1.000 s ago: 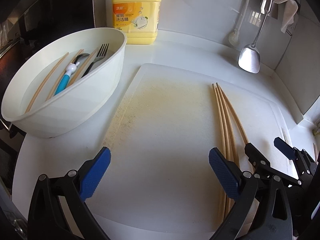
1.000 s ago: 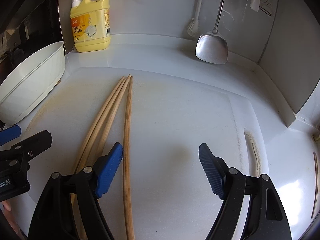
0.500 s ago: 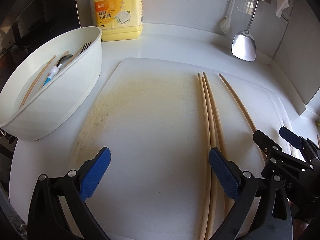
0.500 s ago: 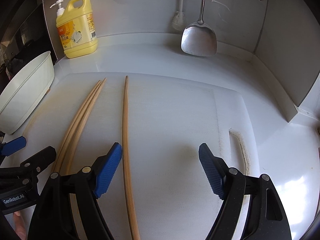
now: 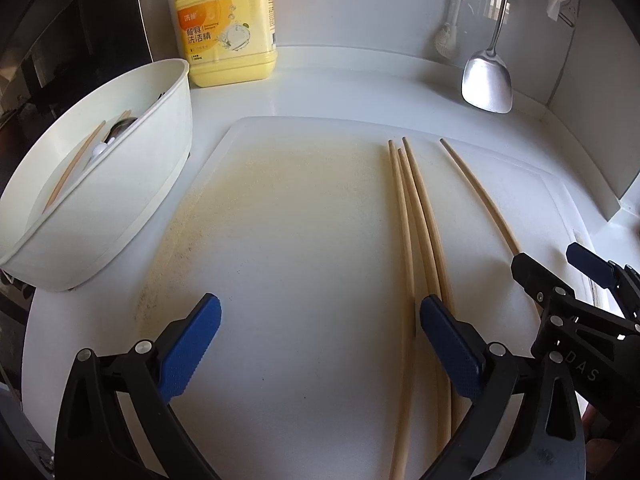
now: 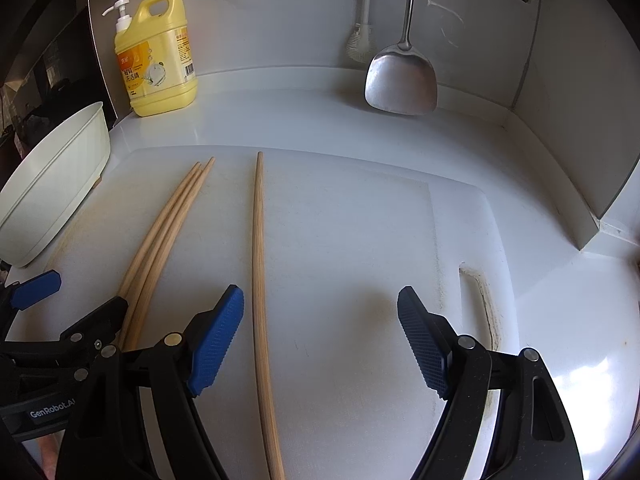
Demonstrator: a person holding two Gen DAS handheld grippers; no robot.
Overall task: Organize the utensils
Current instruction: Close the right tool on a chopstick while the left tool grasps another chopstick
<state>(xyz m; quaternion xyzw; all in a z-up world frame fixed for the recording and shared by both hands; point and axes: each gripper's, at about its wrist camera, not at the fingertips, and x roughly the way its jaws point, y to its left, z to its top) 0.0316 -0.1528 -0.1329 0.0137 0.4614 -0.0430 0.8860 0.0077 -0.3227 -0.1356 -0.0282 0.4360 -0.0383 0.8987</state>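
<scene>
Four wooden chopsticks lie on the white cutting board (image 5: 288,240): a bundle of three chopsticks (image 5: 416,224) touching along their length, and a single chopstick (image 6: 259,264) apart to their right. They look light, stiff and smooth, liable to roll or slide on the board; a grip across the thicker near half, with the pads square to the shaft, seems the safest.

The right hand-held gripper (image 6: 320,344) hangs over the board with its jaws wide apart and nothing held; the single chopstick passes between its pads, just inside the left one. The left hand-held gripper (image 5: 318,344) is equally wide and empty, its right pad over the bundle.

To the left on the desk (image 5: 320,96) stands a white tub (image 5: 120,200) with utensils already inside, a yellow detergent bottle (image 5: 230,24) behind it, and a steel spatula (image 6: 400,80) hanging on the wall.

A second ago all four sticks lay together; the single one now sits clearly separated, and both views have shifted across the board.
</scene>
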